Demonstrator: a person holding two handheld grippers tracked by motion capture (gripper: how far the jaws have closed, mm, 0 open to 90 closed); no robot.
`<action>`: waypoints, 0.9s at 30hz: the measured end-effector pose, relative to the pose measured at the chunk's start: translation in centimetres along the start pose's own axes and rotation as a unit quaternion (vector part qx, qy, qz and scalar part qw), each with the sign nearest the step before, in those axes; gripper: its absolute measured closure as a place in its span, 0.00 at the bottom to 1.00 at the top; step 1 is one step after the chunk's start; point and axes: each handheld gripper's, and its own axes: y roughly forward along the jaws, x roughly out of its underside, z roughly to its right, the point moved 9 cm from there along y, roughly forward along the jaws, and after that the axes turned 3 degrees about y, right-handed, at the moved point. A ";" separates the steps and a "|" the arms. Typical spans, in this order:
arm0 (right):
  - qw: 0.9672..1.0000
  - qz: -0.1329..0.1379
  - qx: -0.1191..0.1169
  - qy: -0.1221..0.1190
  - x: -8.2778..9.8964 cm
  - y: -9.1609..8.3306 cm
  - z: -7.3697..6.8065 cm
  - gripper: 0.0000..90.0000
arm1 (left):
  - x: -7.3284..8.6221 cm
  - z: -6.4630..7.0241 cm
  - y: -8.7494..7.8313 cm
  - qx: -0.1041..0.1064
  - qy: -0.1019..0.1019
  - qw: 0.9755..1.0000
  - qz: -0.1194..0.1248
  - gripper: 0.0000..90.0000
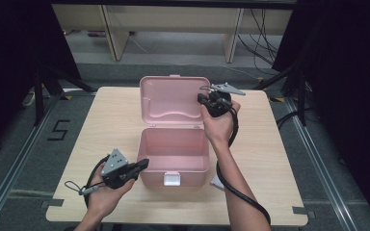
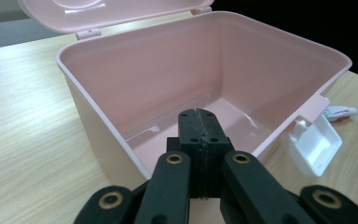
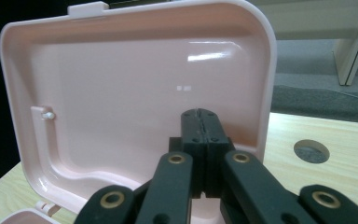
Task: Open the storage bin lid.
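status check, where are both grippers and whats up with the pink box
Left gripper shut, empty, at pink box front corner. Right gripper shut, empty, by raised lid. Box open, empty. Nothing in the way.

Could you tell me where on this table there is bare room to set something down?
The light wooden table is bare left of the open pink plastic box and right of it. The near-right corner holds a small white item; the near edge is crowded by both hands.
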 end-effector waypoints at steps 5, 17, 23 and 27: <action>1.000 0.000 -0.001 -0.005 0.1 0.0 0.0 1.00 | 0.0 0.0 0.0 0.000 0.000 1.000 0.000 1.00; 0.999 -0.026 -0.008 -0.018 1.1 -0.8 0.1 0.99 | 0.0 0.0 0.0 0.000 0.000 1.000 0.000 1.00; 0.999 -0.038 -0.011 -0.022 1.7 -2.4 0.6 0.96 | 0.0 0.0 0.2 0.003 -0.001 1.000 0.004 1.00; 0.999 -0.038 -0.008 -0.024 1.9 -3.7 1.3 0.95 | 0.0 0.0 0.2 0.001 -0.001 1.000 0.005 1.00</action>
